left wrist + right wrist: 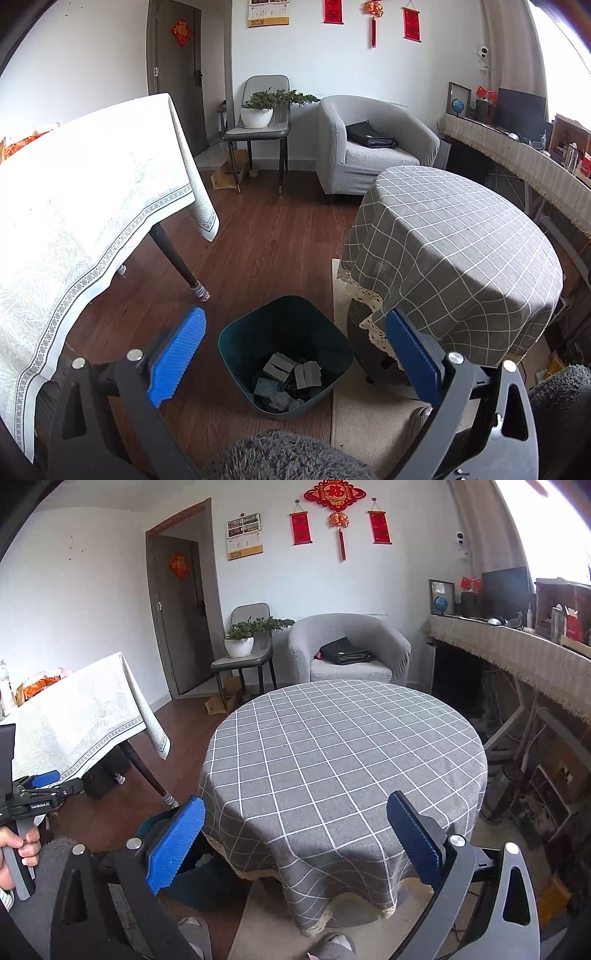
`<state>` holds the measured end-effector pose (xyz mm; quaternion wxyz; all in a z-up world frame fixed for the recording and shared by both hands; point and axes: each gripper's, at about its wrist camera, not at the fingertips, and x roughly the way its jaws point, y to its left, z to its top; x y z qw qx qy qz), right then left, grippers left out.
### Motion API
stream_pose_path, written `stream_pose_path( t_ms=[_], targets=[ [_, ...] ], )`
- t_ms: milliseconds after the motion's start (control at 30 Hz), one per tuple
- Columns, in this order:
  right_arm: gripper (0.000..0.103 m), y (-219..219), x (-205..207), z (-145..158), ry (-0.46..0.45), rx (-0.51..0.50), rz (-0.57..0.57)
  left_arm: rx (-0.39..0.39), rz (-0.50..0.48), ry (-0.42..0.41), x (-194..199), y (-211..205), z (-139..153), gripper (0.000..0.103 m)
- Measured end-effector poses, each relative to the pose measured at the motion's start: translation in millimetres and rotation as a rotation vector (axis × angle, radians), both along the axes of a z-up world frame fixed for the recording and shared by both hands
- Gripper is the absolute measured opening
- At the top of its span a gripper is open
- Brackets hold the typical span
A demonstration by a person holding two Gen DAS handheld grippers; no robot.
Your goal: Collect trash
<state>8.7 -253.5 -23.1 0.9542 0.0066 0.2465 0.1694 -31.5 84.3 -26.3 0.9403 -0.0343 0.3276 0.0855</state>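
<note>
Worktop (pixel 332 746) under its grey checked cloth lies bare in front of us, so the collecting looks nearly finished. Beside it on the floor stands the dark teal bin (pixel 284 354), holding grey foam blocks and crumpled scraps (pixel 291 376). Our left claw (pixel 295 358) hangs released above it, seemingly after a drop; our right claw (pixel 295 838) gapes empty too.

Grey armchair (pixel 349 653) holds a black bag (pixel 345 650), potted plant (pixel 242 637) alongside
</note>
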Motion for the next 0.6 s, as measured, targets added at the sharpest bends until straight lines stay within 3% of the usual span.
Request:
stream_pose_path(
  t_ms=[600],
  targets=[
    [0.100, 0.4, 5.1, -2.9, 0.030, -0.009, 0.015, -0.003, -0.010, 0.043, 4.1, -1.0, -4.0, 0.099]
  ],
)
